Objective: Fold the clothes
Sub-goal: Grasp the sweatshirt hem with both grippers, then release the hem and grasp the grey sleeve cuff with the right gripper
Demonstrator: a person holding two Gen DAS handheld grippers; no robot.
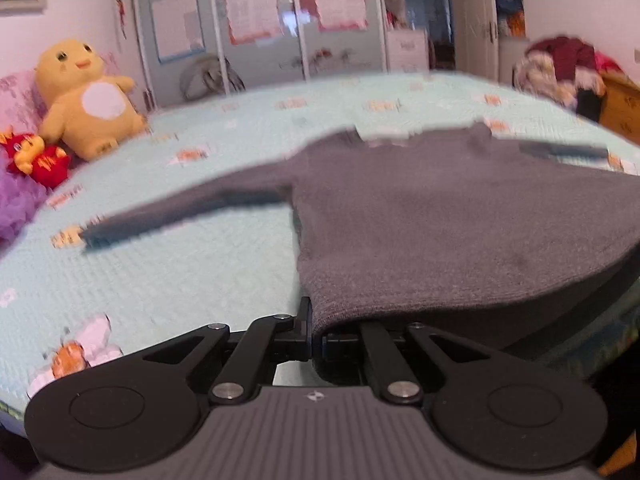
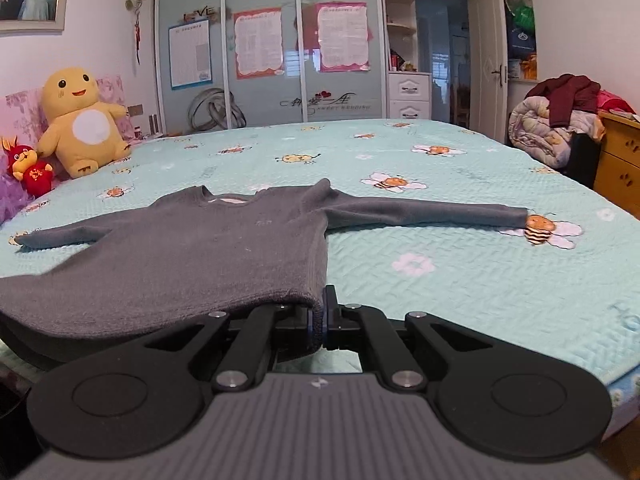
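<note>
the wide bed with the pale aqua quilted cover printed with bees and flowers (image 2: 460,264) is carrying the one task item: a grey long-sleeved knit sweater (image 2: 208,248), lying flat with the neck toward the far wardrobe and both sleeves spread out to the sides.

the step in hand is looking like the first fold, the hem being taken up. the left gripper (image 1: 316,334) is pinching the hem corner on its side, fingers fully closed on the knit; the right gripper (image 2: 318,328) is doing the same at the opposite hem corner, fabric draping over its fingers. between them the near edge is hanging clear of the bed.

next move, as a judgement: both hands are needing to carry the hem toward the collar together, keeping it level and taut so the body doubles evenly; the sleeves are lying unfolded.

writing: the mirrored sliding wardrobe (image 2: 268,60) is bearing "love" letters and "sweet wedding" under a script decal; the pink-bordered posters are too small to read.
</note>
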